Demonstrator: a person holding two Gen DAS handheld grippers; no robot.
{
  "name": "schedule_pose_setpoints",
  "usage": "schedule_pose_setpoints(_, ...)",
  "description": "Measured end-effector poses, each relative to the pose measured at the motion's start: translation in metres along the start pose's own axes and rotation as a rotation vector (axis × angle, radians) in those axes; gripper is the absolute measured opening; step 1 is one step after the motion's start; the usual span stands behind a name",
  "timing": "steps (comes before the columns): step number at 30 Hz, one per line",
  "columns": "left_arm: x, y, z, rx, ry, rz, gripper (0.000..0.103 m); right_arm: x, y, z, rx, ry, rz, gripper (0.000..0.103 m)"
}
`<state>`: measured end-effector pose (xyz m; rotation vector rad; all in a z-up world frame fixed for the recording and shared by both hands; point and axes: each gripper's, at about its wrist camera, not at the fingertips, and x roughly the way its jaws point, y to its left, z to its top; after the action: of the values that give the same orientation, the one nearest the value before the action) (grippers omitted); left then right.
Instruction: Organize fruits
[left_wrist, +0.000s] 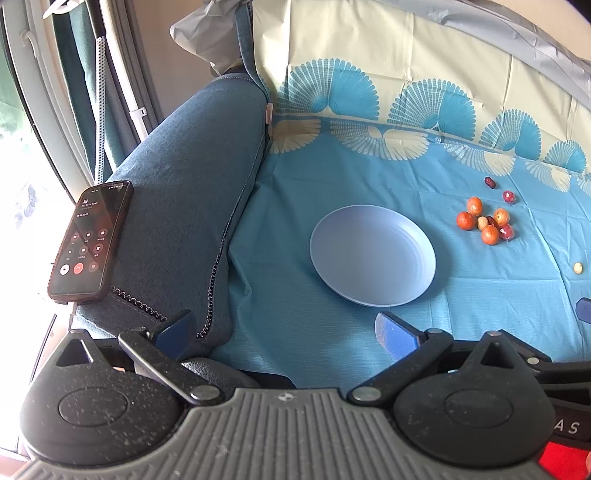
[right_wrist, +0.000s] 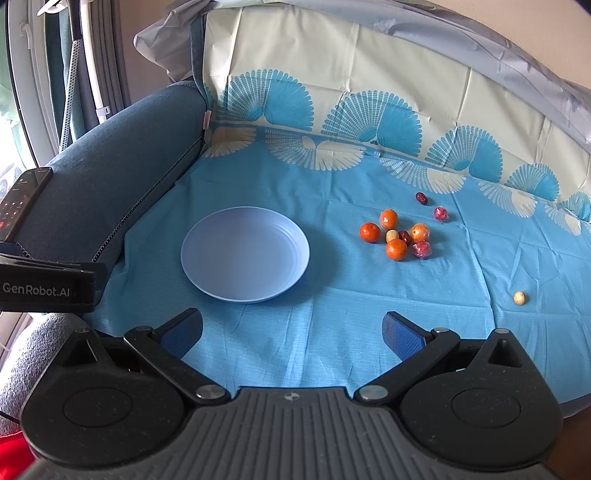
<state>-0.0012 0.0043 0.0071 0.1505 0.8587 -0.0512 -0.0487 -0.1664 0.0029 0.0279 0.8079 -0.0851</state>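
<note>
An empty pale blue plate (left_wrist: 373, 254) (right_wrist: 245, 254) lies on the blue cloth. To its right is a cluster of small fruits: several orange ones (left_wrist: 465, 220) (right_wrist: 369, 232), dark red dates (left_wrist: 489, 181) (right_wrist: 421, 198), wrapped pink-red ones (right_wrist: 421, 249) and a pale nut (right_wrist: 391, 235). Another pale nut (left_wrist: 578, 268) (right_wrist: 519, 297) lies apart at the right. My left gripper (left_wrist: 284, 328) is open and empty, near the plate's front-left. My right gripper (right_wrist: 291, 328) is open and empty, in front of the plate and fruits.
A blue sofa armrest (left_wrist: 184, 177) (right_wrist: 110, 177) rises at the left with a phone (left_wrist: 90, 242) lying on it. The patterned cloth climbs the sofa back (right_wrist: 369, 92) behind. The left gripper's body (right_wrist: 44, 284) shows at the left of the right wrist view.
</note>
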Motion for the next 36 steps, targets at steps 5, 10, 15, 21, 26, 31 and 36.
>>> schedule_pose_setpoints(5,0.001,0.0,0.001,0.003,0.004,-0.002,0.103,0.001,-0.001,0.0,0.006,0.0,0.016,0.102)
schedule_pose_setpoints(10,0.003,0.0,0.002,0.0,0.018,-0.005,0.103,0.001,-0.002,0.001,0.013,-0.005,0.025,0.102)
schedule_pose_setpoints(15,0.006,0.002,0.008,-0.012,0.054,-0.025,0.103,0.001,-0.003,0.002,0.028,-0.008,0.042,0.102)
schedule_pose_setpoints(21,-0.001,0.007,0.021,-0.059,0.101,-0.11,0.103,0.004,-0.01,0.006,0.054,-0.004,0.044,0.102)
schedule_pose_setpoints(26,-0.04,0.002,0.058,-0.044,0.088,-0.172,0.103,0.002,-0.045,0.01,0.137,0.0,-0.021,0.102)
schedule_pose_setpoints(31,-0.106,-0.028,0.126,0.058,-0.006,-0.224,0.103,0.0,-0.106,0.017,0.251,-0.102,-0.138,0.102)
schedule_pose_setpoints(36,-0.158,-0.072,0.186,0.114,-0.082,-0.346,0.103,0.011,-0.166,0.025,0.353,-0.09,-0.227,0.102)
